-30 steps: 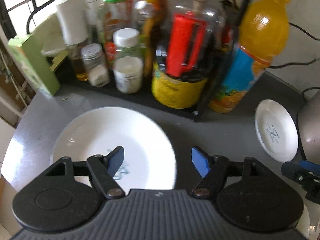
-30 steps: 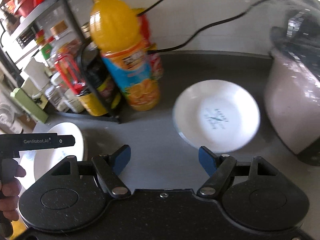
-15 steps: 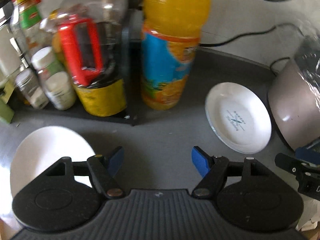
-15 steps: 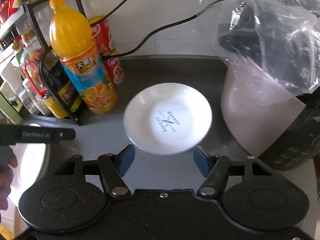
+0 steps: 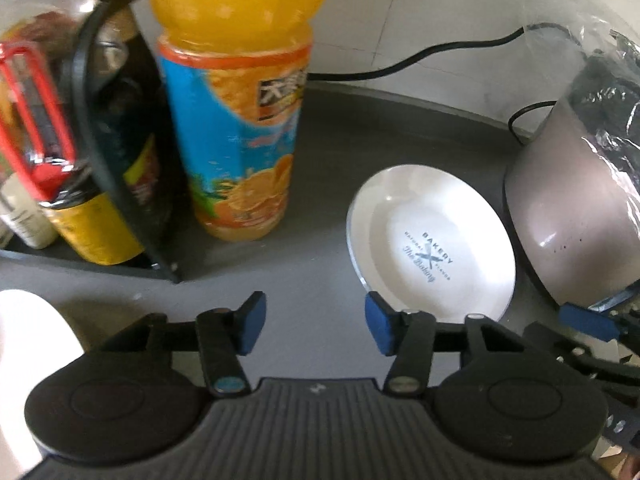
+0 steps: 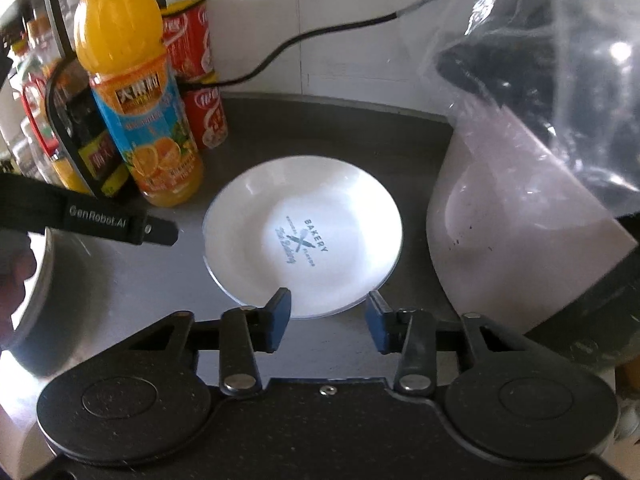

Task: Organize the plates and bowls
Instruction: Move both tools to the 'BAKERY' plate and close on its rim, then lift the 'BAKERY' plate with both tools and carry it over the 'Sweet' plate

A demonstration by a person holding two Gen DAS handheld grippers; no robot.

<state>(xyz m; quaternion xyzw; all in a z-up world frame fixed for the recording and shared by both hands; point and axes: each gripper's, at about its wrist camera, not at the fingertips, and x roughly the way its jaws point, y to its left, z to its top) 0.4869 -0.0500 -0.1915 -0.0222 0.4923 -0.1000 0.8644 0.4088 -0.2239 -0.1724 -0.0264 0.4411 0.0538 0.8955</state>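
A home kitchen: a grey bench [image 6: 328, 136] against white wall tiles carries an orange juice bottle [image 6: 132, 92], a condiment rack [image 5: 100, 152], soda cans [image 6: 200, 92] and a rice cooker [image 6: 520, 216].

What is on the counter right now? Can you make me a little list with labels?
surface: dark grey counter
small plate: white, printed BAKERY, lying flat between the juice bottle and the cooker
big plate: white, only an edge shows at far left
juice bottle: orange, upright
cans: red, behind the bottle
cooker: pale, under a clear plastic bag
right gripper: at the small plate's near rim, jaws just closing, not gripping yet
left gripper: over bare counter, jaws just closing, holding nothing
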